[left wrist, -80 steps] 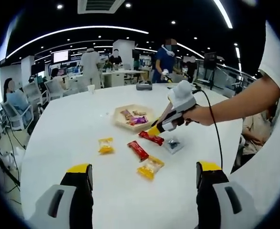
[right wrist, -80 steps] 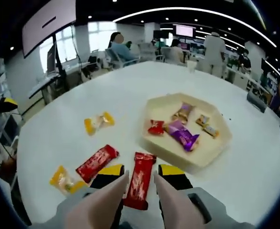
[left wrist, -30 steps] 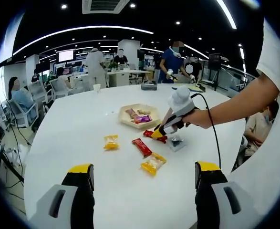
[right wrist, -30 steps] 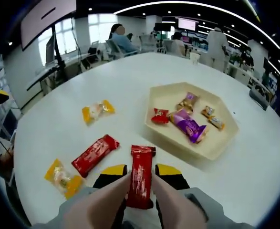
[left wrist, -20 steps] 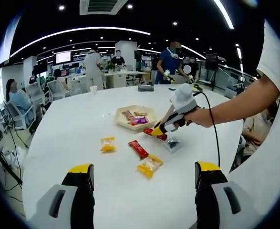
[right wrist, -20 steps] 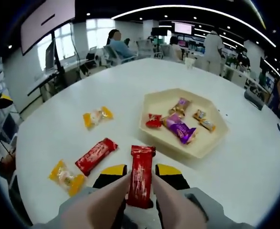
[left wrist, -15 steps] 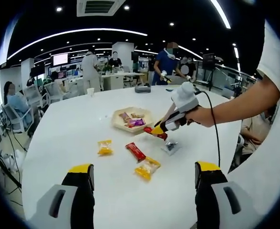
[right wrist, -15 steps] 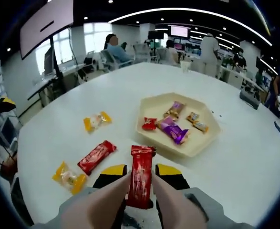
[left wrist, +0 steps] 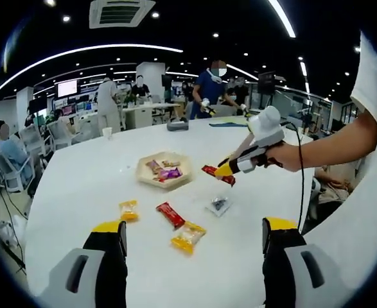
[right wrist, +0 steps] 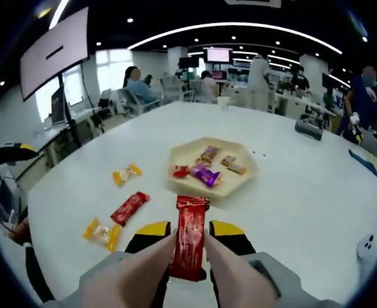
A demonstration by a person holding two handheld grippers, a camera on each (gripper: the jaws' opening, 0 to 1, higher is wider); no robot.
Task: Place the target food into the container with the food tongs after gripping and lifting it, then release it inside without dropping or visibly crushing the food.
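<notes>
My right gripper (right wrist: 189, 240) is shut on a long red snack bar (right wrist: 189, 236), held up above the white table (right wrist: 291, 186). In the left gripper view that same right gripper (left wrist: 223, 170) hangs in the air with the red snack bar (left wrist: 218, 174) at its tip, to the right of the tray. The beige hexagonal tray (right wrist: 214, 171) (left wrist: 161, 172) holds several small wrapped snacks. My left gripper (left wrist: 191, 240) is open over the near part of the table, with nothing between its jaws.
On the table lie another red bar (left wrist: 170, 214) (right wrist: 129, 208), two yellow packets (left wrist: 188, 236) (left wrist: 128, 209) and a clear wrapper (left wrist: 219, 205). People stand and sit at desks beyond the table. A person's arm (left wrist: 333, 141) holds the right gripper.
The right gripper closed on the red bar and lifted it well above the table. Both views have risen, so the table and tray look smaller and farther.
</notes>
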